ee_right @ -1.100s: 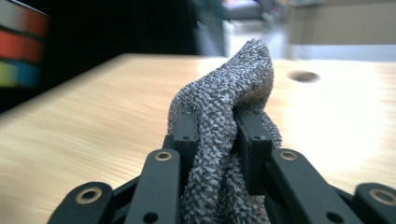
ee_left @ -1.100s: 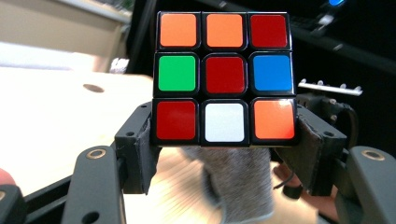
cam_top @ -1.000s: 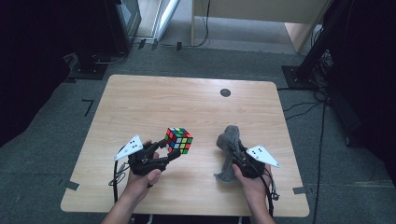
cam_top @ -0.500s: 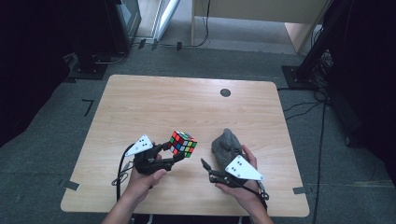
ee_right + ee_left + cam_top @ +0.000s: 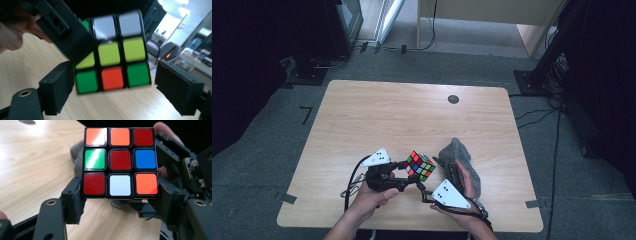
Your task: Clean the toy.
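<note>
Wood-grain tabletop (image 5: 377, 115), pale and smooth, a small dark disc (image 5: 453, 99) near its far edge; grey carpet all round. My left gripper (image 5: 407, 169) clamps the glossy puzzle cube (image 5: 420, 165) just above the wood by its lower layer. My right gripper (image 5: 112, 87) has just been opening — its foam-faced pads flank the cube's lower layer without pressing. A fuzzy grey cloth (image 5: 458, 152) lies slumped beside them.

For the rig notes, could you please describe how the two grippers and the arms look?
Both the left gripper and the right gripper are black, each topped by a pale three-cornered plate, with blocky black jaws and brass-ringed holes. A black cable trails from each. The forearms are bare; a wristband sits on the right wrist.
</note>
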